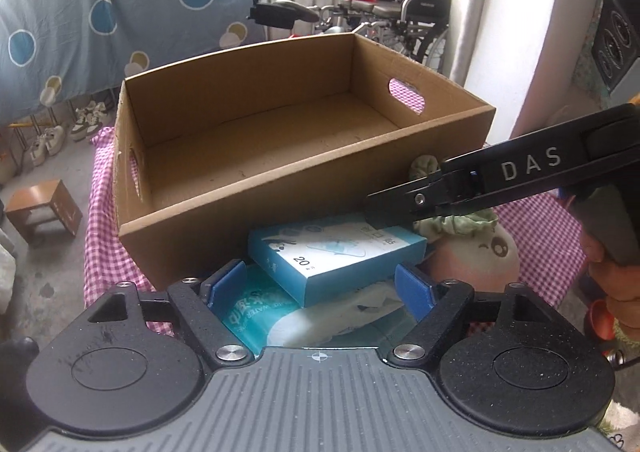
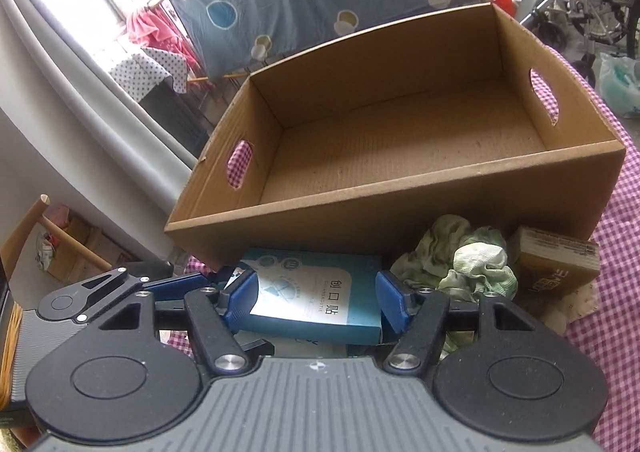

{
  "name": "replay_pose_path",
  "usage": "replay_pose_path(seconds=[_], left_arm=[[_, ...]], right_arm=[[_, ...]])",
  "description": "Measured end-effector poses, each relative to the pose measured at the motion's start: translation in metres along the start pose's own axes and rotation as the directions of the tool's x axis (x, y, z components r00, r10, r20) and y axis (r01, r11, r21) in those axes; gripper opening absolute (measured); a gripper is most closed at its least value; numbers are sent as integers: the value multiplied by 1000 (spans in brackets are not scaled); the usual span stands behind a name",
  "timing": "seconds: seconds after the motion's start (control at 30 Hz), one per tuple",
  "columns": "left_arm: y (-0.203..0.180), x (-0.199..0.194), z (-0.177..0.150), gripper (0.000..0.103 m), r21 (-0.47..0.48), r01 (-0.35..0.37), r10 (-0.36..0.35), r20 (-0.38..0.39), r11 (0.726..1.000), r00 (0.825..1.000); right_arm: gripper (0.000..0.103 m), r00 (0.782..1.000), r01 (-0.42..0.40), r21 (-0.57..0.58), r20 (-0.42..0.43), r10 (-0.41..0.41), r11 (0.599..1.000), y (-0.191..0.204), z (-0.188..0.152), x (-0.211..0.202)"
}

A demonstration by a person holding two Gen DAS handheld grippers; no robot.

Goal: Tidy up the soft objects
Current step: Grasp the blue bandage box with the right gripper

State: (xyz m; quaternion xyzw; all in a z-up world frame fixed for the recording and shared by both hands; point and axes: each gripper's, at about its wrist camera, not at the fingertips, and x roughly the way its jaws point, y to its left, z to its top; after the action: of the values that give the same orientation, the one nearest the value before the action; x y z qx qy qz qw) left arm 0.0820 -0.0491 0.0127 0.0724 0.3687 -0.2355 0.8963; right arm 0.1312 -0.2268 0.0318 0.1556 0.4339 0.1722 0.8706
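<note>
Our left gripper [image 1: 320, 288] angled down, jaws apart astride the wipes pack [image 1: 256, 316], unclenched, right gripper [image 2: 316, 302] flanking the blue box [image 2: 316, 292], contact unclear, cardboard box [image 2: 400, 195] beyond.

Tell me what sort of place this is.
Probably a lived-in home, near a balcony or window: a patterned sheet hangs drying, shoes line the floor, and a wheelchair is parked behind the cardboard box.
</note>
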Motion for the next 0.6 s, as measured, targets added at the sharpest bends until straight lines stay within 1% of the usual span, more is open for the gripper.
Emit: replay_pose_path(seconds=[0.1, 0.17, 0.27, 0.37, 0.43, 0.6], left_arm=[[1, 10, 2, 75, 9, 17, -17, -28, 1000, 999], [3, 17, 3, 71, 11, 26, -26, -46, 1000, 999], [6, 22, 4, 71, 8, 44, -43, -62, 999, 997], [8, 24, 4, 71, -5, 71, -71, -74, 997, 995], [10, 25, 3, 71, -11, 82, -82, -76, 997, 994], [16, 13, 1, 71, -32, 87, -89, -60, 996, 994]], right_arm=[[68, 996, 43, 11, -83, -42, 999, -1, 8, 17], [68, 990, 44, 31, -135, -39, 999, -3, 12, 24], [68, 979, 63, 38, -194, -55, 997, -3, 18, 36], [71, 974, 59, 49, -220, -47, 997, -1, 21, 41], [71, 974, 60, 45, -220, -49, 997, 2, 21, 39], [71, 980, 8, 47, -200, 1, 999, 10, 20, 31]])
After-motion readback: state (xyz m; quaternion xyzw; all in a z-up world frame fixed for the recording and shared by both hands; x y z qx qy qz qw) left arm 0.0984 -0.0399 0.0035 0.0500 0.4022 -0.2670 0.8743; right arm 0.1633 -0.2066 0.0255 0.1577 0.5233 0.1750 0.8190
